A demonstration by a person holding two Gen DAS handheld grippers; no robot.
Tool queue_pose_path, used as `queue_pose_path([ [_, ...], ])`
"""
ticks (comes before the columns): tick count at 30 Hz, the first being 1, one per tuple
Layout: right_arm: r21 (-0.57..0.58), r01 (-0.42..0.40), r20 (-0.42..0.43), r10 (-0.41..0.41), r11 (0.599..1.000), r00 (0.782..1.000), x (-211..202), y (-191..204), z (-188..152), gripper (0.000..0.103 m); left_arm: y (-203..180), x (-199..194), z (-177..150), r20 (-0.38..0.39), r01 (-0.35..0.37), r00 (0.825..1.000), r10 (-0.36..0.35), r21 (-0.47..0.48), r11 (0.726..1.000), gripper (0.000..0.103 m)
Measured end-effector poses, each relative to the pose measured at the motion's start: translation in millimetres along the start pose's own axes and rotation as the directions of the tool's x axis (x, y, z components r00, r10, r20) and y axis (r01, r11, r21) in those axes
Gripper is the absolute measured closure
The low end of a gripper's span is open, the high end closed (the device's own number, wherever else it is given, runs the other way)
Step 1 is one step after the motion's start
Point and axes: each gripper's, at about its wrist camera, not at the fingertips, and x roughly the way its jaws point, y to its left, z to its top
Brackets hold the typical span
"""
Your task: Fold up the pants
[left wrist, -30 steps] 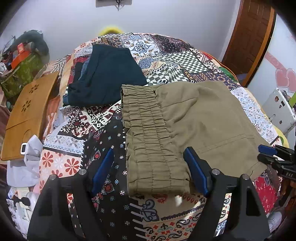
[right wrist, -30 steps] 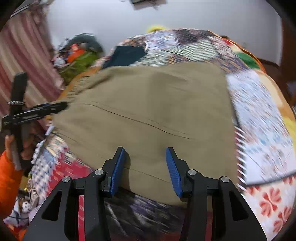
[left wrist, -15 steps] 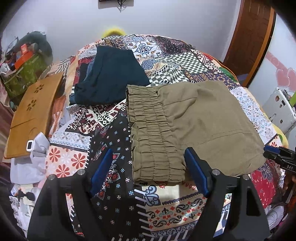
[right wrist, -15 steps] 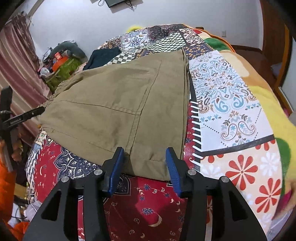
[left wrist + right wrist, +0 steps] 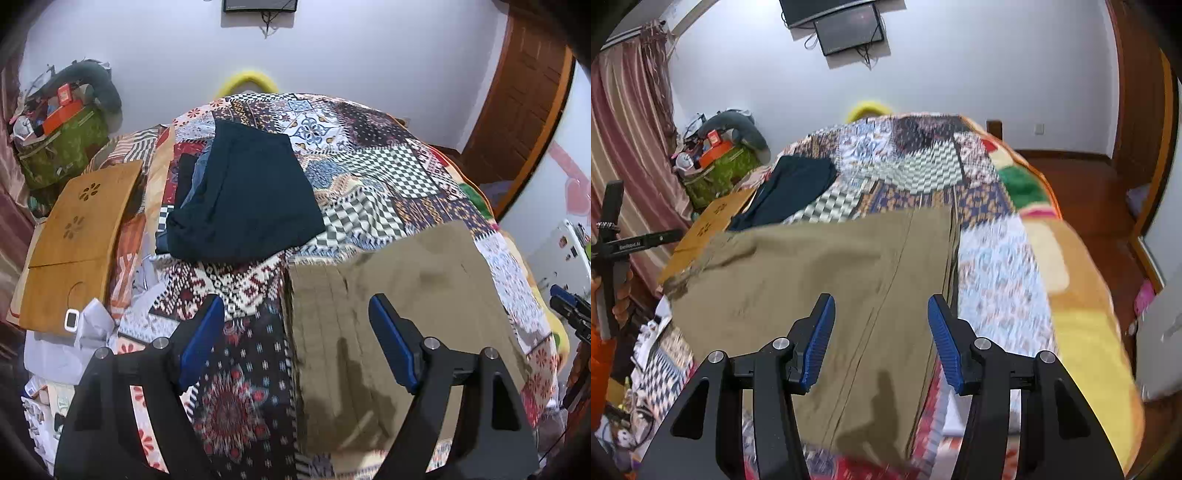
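Observation:
Folded olive-khaki pants [image 5: 399, 295] lie flat on the patchwork bedspread [image 5: 362, 173], elastic waistband toward the left. My left gripper [image 5: 295, 332] hovers above the waistband end, open and empty. In the right wrist view the same pants [image 5: 820, 280] spread below my right gripper [image 5: 881, 332], whose jaws are opening with nothing between them. The right gripper's tips [image 5: 567, 304] show at the left view's right edge. A hand holding the left tool [image 5: 613, 251] appears at the right view's left edge.
A folded dark navy garment [image 5: 243, 195] lies further up the bed. A wooden lap tray [image 5: 77, 240] and loose white cloth [image 5: 74, 339] sit at the bed's left side. A cluttered green bag [image 5: 62, 147] stands by the wall; a wooden door [image 5: 517, 103] is right.
Both grippers have risen and drawn back from the pants, so the cloth now sits lower in each view. The right jaws stand wider apart than before.

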Motion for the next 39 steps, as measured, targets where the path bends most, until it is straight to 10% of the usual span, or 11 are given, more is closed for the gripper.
queue_pose_path([
  [25,0.118,0.022,-0.236,0.006,0.993,0.972,209,-97,87,0.055,-12,124,22,-0.231,0.059,0.972,-0.050,0.033,0.998,0.015],
  [30,0.073,0.028,-0.288,-0.006,0.997,0.957,228,-94,84,0.093,-10,123,17,-0.198,0.067,0.978,-0.059,0.033,0.997,0.017],
  [39,-0.054,0.069,-0.300,-0.082,0.996,0.951,230,-80,74,0.095,4,117,11,-0.128,0.076,0.988,-0.082,-0.050,0.996,0.038],
])
